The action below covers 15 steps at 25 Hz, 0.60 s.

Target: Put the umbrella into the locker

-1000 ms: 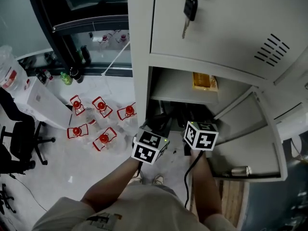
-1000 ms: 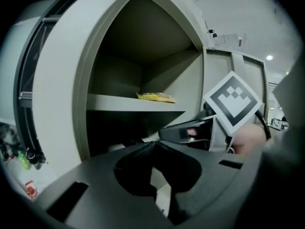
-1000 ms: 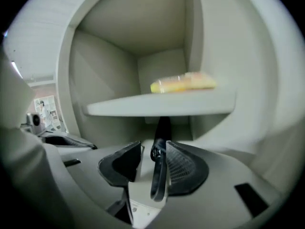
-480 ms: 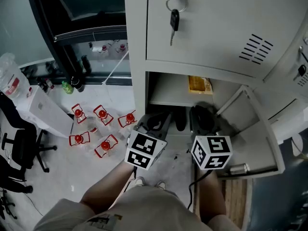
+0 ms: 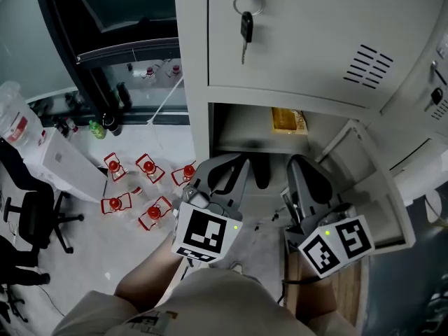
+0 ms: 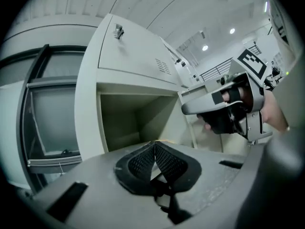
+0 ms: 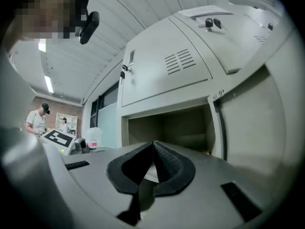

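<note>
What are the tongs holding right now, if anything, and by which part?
Nothing. The left tongs are shut and empty; the right tongs have just closed, with nothing between them either.

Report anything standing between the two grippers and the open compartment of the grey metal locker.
Nothing visible does. The left gripper and right gripper, both shut and empty, face the open compartment directly. Its grey metal door is swung aside to the right. A yellow packet lies inside on the shelf.
</note>
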Each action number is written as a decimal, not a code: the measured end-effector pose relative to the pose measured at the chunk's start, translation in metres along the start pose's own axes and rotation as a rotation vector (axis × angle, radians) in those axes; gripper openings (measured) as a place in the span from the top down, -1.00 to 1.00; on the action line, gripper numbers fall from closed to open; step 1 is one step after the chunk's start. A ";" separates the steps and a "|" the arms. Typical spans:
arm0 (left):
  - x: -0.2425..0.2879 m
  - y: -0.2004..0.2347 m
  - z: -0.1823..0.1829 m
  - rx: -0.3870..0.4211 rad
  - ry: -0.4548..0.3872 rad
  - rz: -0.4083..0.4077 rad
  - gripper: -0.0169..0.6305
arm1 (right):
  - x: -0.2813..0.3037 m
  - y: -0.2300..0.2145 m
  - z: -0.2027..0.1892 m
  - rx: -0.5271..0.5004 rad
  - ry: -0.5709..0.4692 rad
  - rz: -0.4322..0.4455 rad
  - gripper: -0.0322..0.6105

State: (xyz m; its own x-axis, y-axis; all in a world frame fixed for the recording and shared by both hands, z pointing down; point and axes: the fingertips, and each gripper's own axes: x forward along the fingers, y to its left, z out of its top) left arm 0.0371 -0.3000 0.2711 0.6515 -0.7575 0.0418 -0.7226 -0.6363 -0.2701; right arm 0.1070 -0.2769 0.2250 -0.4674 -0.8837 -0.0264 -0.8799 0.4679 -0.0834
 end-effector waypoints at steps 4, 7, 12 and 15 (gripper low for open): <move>-0.014 0.003 0.021 0.045 -0.049 -0.008 0.92 | -0.017 0.013 0.018 -0.060 -0.052 0.002 0.87; -0.027 0.002 0.033 0.080 -0.059 -0.017 0.92 | -0.028 0.023 0.028 -0.096 -0.119 -0.002 0.88; -0.044 -0.006 0.042 0.099 -0.065 -0.037 0.92 | -0.034 0.032 0.025 -0.124 -0.121 0.004 0.88; -0.049 -0.011 0.037 0.082 -0.054 -0.046 0.92 | -0.038 0.032 0.020 -0.132 -0.112 -0.006 0.88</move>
State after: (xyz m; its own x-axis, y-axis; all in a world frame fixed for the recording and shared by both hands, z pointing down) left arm 0.0219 -0.2502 0.2368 0.6964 -0.7176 0.0048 -0.6718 -0.6542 -0.3473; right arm 0.0982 -0.2283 0.2031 -0.4564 -0.8791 -0.1378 -0.8896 0.4543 0.0479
